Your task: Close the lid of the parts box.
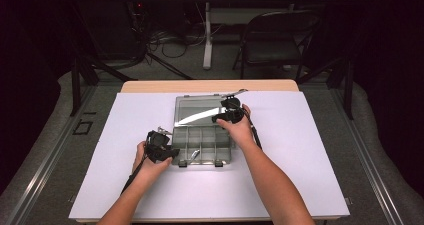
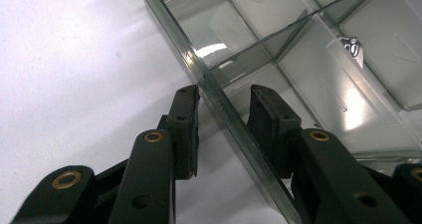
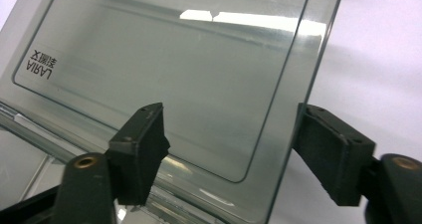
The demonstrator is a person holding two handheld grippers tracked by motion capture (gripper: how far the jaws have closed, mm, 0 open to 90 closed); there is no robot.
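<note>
- The left gripper (image 2: 224, 92) is straddling the left wall of the clear organizer box (image 1: 176, 144), one pad outside and one inside. I cannot tell whether the pads are actually pressing on the wall.
- The right gripper (image 3: 229, 114) is standing with its jaws apart, the free edge of the box's lid (image 3: 149, 59) passing between them. Neither pad is bearing on the plastic yet.
- The step in hand appears to be swinging the lid on its hinge while the base is being steadied. To do it well, the right jaws should be closing squarely on the lid's rim, not on the thin flat panel (which is likely to be slippery and springy). The left gripper should be keeping the base flat so it is not sliding or tipping.
- The box is lying at the middle of the white table (image 1: 300, 160). The left gripper is sitting at its 8 o'clock corner and the right gripper at its 2 o'clock.
- The lid is standing raised from the 12 o'clock side of the base, catching a bright glare.
- A small metal piece (image 2: 351, 47) is lying in one compartment toward 6 o'clock; the other compartments are looking empty.
</note>
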